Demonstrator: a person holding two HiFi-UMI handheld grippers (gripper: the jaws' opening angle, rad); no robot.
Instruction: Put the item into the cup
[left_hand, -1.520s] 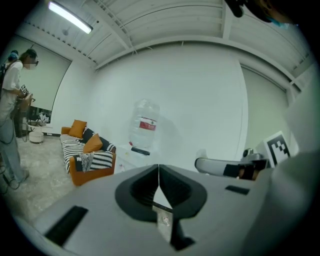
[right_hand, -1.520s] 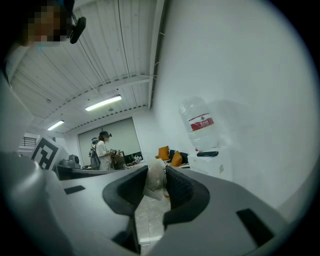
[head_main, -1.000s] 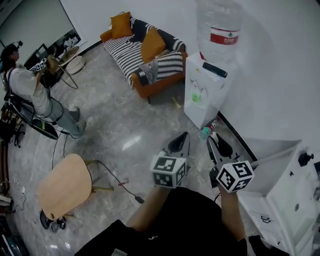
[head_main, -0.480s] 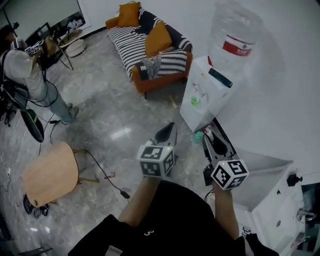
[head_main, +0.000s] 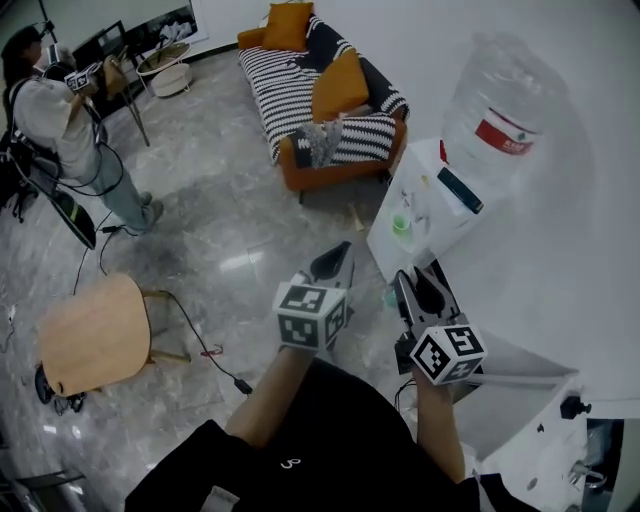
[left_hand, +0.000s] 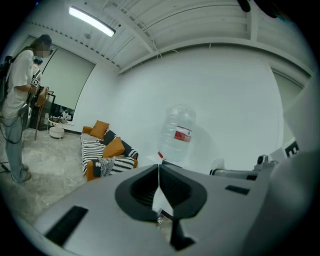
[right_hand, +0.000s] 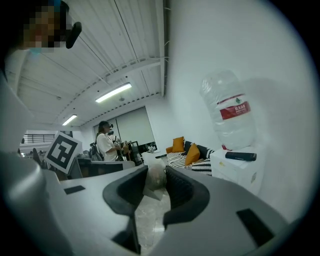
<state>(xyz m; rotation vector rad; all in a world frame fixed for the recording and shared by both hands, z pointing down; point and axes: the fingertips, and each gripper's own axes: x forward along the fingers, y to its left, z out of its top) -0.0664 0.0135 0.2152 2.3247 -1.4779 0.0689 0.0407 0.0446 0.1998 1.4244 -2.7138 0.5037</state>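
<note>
Item (right_hand: 152, 176), pale and crumpled, sits pinched in the right gripper (head_main: 418, 286). The left gripper (head_main: 338, 258) is closed and empty. The green cup (head_main: 401, 224) on the water dispenser (head_main: 430, 200) lies just above the right gripper, the nearer one.

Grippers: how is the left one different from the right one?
The left gripper's fingers are pressed together, while the right gripper's fingers stand apart. The left gripper holds nothing, but the right gripper grips a pale, crumpled item at its fingertips. In the head view, the right gripper sits nearer the white dispenser than the left gripper. Both have black fingers and a cube with square markers.
</note>
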